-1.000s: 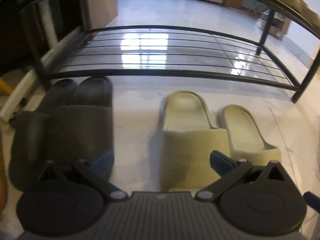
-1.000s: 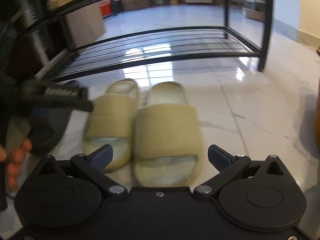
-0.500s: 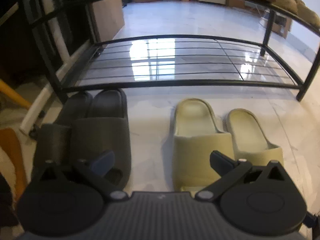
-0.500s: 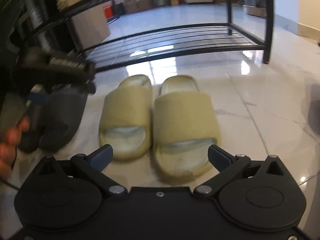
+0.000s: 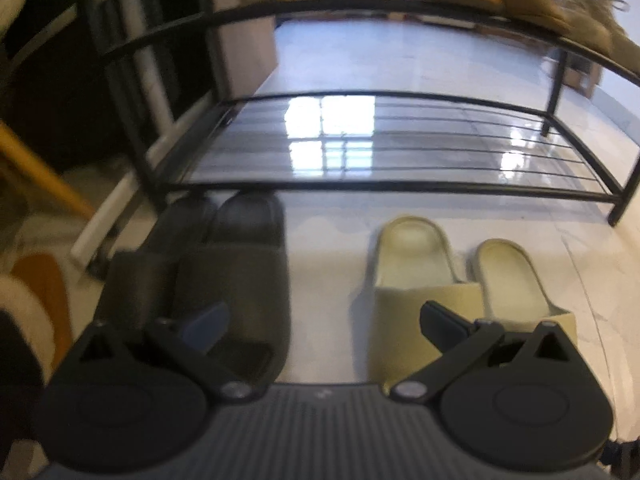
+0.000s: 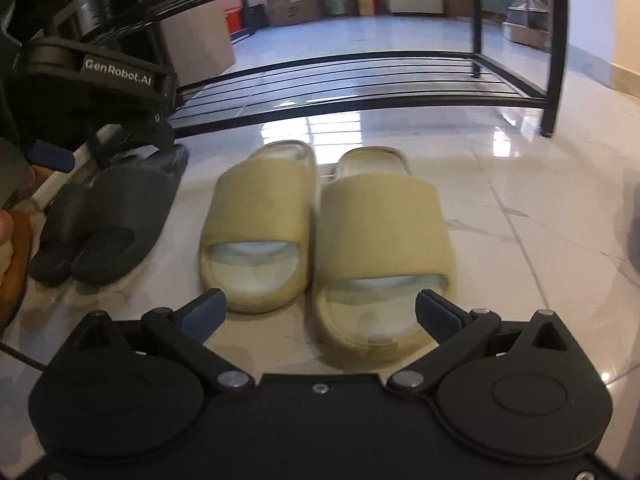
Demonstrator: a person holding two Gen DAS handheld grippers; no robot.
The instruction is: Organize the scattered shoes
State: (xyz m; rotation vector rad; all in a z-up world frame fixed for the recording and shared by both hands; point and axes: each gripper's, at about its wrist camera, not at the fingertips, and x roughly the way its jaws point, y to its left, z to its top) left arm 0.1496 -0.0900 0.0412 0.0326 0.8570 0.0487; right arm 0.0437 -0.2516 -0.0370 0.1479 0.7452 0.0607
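2 pairs of slides sit on the white marble floor in front of a black metal shoe rack. Dark grey slides on the left, side by side and touching, long axis running toward the rack, heels at the rack's front bar, open toes toward the camera. Tan slides to their right, a clear gap between the pairs; also parallel and just beside each other, heels toward the rack, toe openings facing the camera. In the left wrist view the left tan slide sits a bit closer to the rack than the right one. Left gripper hovers above the gap between the pairs, jaws wide apart, holding nothing. Right gripper hangs over the tan toes, jaws apart, empty. Lower rack shelf bare wire; blurred tan footwear on the upper shelf.
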